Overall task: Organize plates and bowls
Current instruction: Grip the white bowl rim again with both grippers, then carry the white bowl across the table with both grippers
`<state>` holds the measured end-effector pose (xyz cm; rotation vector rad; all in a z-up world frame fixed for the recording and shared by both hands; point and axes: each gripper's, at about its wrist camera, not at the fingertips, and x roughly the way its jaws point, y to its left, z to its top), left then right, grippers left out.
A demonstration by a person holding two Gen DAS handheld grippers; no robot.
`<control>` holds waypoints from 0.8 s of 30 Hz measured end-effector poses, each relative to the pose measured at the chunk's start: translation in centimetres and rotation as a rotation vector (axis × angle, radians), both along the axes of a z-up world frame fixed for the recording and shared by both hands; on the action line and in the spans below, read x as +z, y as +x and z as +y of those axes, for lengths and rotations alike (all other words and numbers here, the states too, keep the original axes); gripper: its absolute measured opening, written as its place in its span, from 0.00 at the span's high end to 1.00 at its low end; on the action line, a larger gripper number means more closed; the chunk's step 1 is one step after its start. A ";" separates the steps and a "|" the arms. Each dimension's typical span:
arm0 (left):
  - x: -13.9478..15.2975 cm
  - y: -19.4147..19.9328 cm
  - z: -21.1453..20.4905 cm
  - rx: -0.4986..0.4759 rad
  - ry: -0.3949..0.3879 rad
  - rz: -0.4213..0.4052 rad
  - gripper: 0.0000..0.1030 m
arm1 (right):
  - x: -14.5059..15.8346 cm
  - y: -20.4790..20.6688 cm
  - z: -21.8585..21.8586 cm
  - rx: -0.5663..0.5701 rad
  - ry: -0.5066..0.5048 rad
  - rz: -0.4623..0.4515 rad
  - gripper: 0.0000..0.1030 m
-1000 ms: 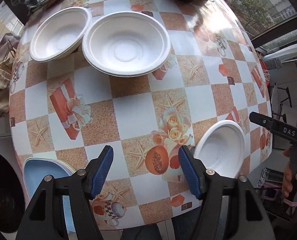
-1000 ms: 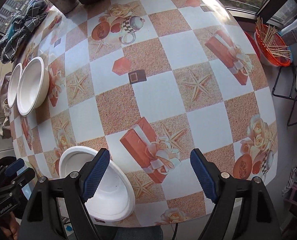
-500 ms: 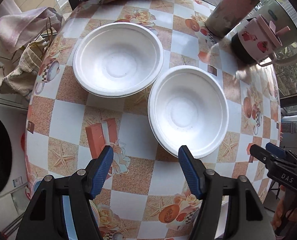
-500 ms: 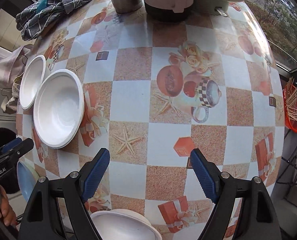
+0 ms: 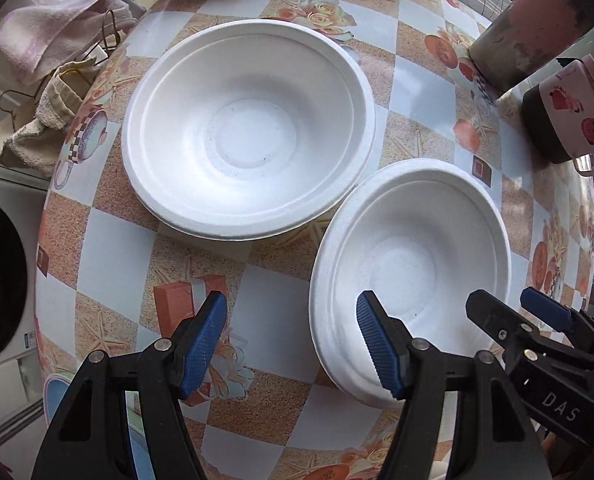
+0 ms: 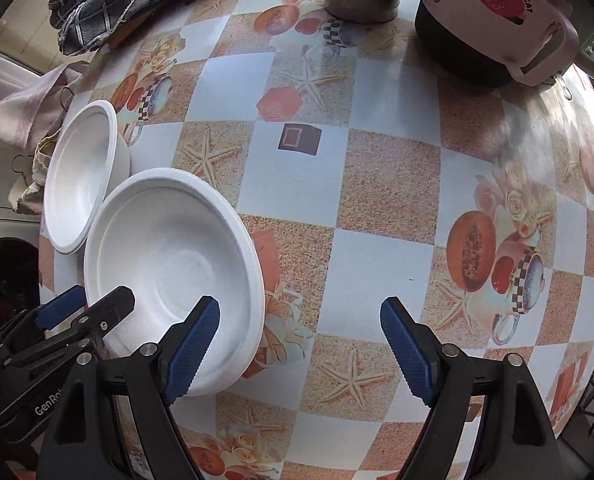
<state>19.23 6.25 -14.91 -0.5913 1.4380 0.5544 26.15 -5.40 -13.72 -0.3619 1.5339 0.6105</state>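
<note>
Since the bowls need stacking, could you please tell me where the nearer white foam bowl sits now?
The nearer white foam bowl sits right of centre in the left wrist view, beside the farther white foam bowl, its near rim between both open hand-held grippers.

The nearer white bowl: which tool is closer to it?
Too close to call. Left tool straddles the near rim of the nearer bowl, one finger inside; right tool has one finger over it, both open.

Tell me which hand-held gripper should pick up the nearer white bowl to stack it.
Left, probably. The left hand-held gripper is open and straddles the near rim of the nearer bowl, one finger inside it. The right hand-held gripper, also open, straddles its other side, mostly over bare table.
</note>
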 end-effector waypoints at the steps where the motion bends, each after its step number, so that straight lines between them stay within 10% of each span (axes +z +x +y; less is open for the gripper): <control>1: -0.2 0.1 0.0 -0.001 -0.006 0.003 0.32 | -0.2 0.0 0.3 0.004 0.000 0.001 0.19; 4: -0.8 0.4 -0.2 -0.012 -0.018 0.006 0.44 | -0.8 -0.1 1.0 0.005 0.006 0.007 0.21; 7: -1.3 0.5 -0.5 -0.026 -0.052 -0.001 0.61 | -1.4 -0.1 1.1 -0.007 0.016 0.046 0.59; 11: -1.3 1.2 -1.6 -0.084 -0.063 -0.021 0.72 | -2.2 0.0 1.2 -0.048 0.051 0.114 0.76; 24: -0.4 1.8 -6.9 -0.321 0.030 0.011 0.60 | -2.8 -3.1 -2.5 -0.016 0.017 0.146 0.78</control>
